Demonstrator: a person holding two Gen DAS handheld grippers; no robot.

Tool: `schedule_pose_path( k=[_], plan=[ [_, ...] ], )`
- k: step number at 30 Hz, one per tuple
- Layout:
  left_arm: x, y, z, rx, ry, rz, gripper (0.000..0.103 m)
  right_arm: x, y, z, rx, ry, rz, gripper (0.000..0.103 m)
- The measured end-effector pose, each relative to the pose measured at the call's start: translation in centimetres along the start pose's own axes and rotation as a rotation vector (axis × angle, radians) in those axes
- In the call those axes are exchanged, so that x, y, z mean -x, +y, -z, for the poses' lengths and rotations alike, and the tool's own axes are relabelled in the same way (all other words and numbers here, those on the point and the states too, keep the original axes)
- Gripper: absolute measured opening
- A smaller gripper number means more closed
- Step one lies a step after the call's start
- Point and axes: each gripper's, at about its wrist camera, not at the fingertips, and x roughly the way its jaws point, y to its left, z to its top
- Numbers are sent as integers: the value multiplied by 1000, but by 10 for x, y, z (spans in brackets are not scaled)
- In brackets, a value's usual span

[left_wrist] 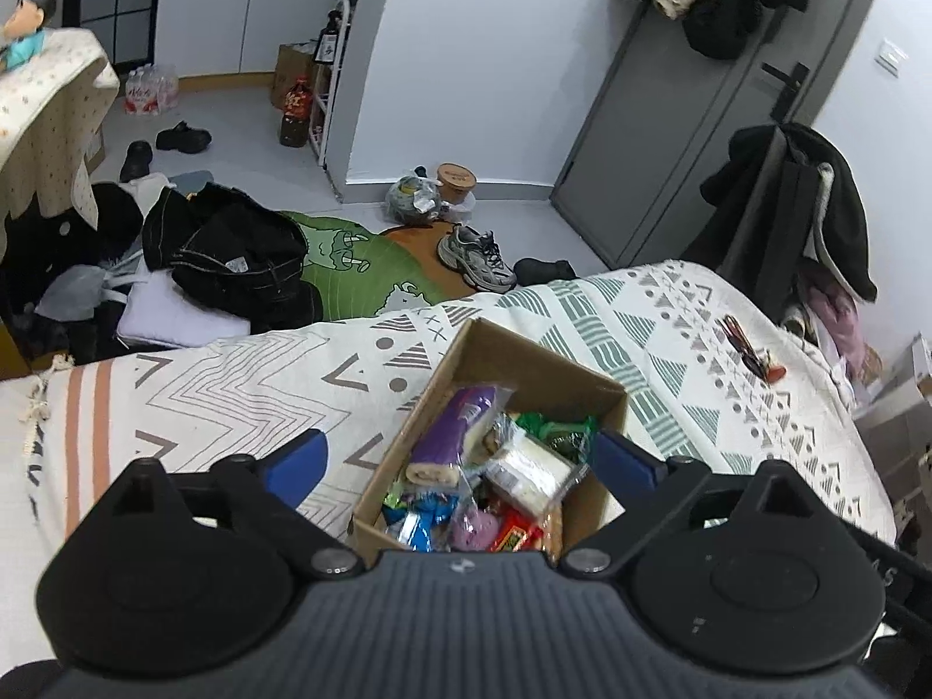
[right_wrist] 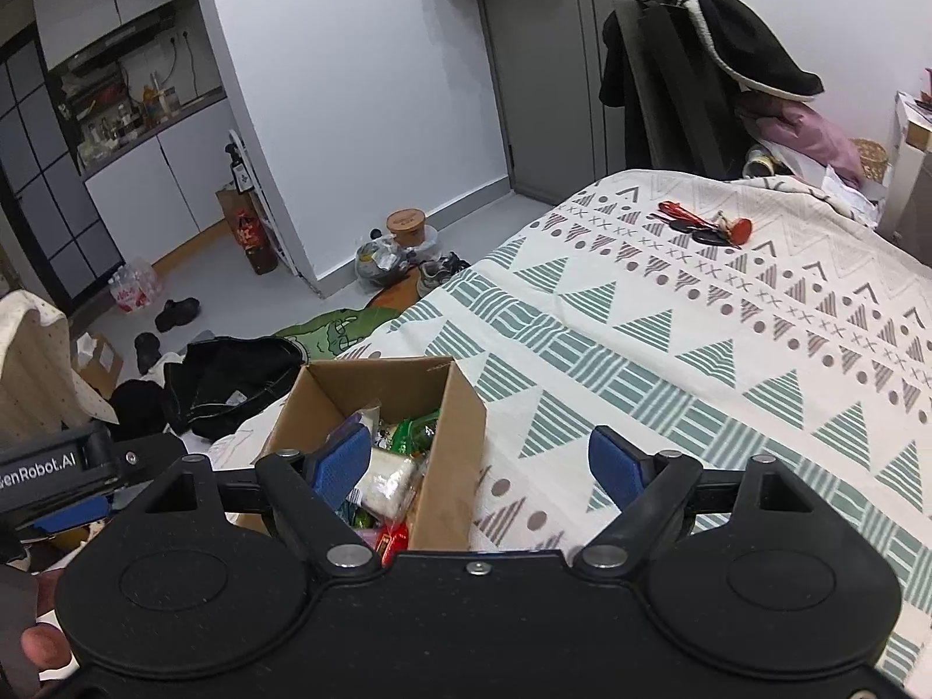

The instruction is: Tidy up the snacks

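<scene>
I see the cardboard box (left_wrist: 527,361) of snacks (left_wrist: 495,466) sitting on the patterned bedspread (right_wrist: 670,349). My left gripper (left_wrist: 460,460) hangs over it, jaws spread, holding nothing; my right gripper (right_wrist: 483,460) straddles its right wall, equally released.
</scene>
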Motion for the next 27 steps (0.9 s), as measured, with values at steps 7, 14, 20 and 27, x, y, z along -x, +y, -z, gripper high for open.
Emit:
schedule_pose_path(
  k=[7, 14, 20, 27],
  plan=[
    [29, -15, 8, -54, 2, 3, 100, 32, -16, 3, -24, -28, -9, 96],
    [56, -28, 20, -122, 8, 7, 102, 65, -23, 8, 0, -41, -22, 103],
    [79, -35, 32, -168, -2, 7, 102, 89, -29, 15, 14, -50, -23, 103],
    [106, -41, 45, -218, -23, 9, 102, 115, -40, 24, -2, -68, -21, 103]
  ],
)
